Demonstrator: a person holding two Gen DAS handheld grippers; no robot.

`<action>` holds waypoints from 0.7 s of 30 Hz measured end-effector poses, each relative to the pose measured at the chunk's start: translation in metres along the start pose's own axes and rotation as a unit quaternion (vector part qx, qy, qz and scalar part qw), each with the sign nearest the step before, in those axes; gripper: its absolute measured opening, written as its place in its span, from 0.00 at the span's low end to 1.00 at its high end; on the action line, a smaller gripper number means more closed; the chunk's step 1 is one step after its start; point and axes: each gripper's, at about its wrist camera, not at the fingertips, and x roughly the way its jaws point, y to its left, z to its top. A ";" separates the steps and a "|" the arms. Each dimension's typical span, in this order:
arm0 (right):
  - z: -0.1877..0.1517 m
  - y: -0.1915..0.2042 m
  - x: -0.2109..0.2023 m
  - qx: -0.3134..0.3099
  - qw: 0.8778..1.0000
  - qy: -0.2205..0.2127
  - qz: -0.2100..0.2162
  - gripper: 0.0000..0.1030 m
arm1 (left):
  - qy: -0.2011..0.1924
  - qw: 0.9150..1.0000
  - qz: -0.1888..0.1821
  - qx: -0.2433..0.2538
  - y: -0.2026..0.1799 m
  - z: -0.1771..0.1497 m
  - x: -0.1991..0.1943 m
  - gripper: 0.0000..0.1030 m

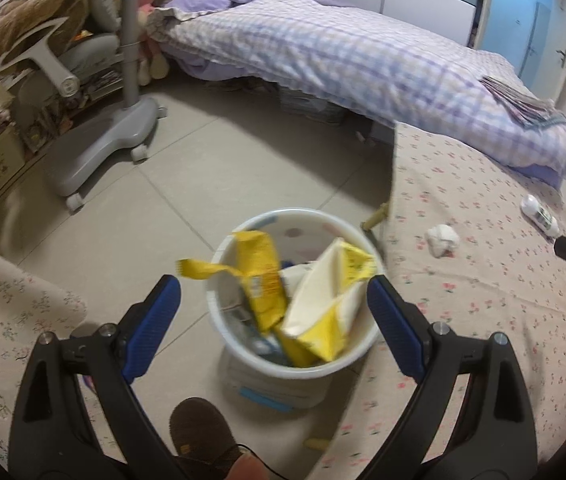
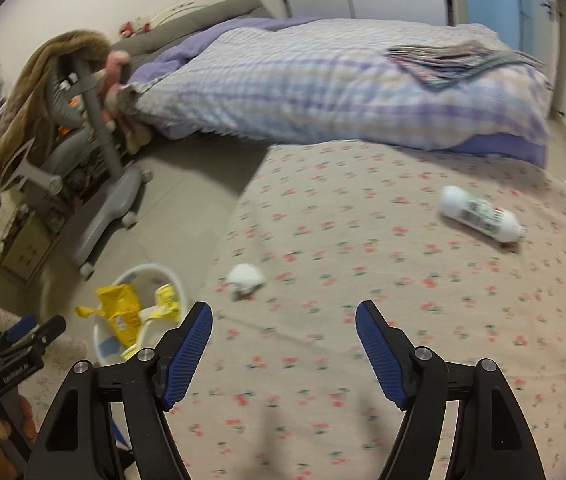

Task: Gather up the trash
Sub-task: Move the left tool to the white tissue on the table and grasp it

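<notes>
Two black plastic grippers, left gripper and right gripper alike, ribbed blue pads on the fingers, silver screw heads at the pivots, triangular cut-outs in the arms, brown slipper below.

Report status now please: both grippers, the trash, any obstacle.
Left gripper open above white round bin. Right gripper open, empty, over floral sheet. Crumpled white tissue and white plastic bottle not collected. Path unobstructed.
</notes>
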 end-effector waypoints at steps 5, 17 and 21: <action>0.003 -0.033 -0.013 0.021 0.999 -0.018 -0.027 0.75 | -0.001 1.000 -0.019 0.020 -0.037 0.004 0.007 0.91; -0.003 -0.102 -0.026 0.061 0.995 -0.023 -0.073 0.75 | 0.017 0.997 -0.051 0.063 -0.116 0.007 0.044 0.91; -0.006 -0.124 -0.029 0.083 0.993 -0.024 -0.084 0.75 | 0.029 0.995 -0.059 0.070 -0.136 0.007 0.059 0.78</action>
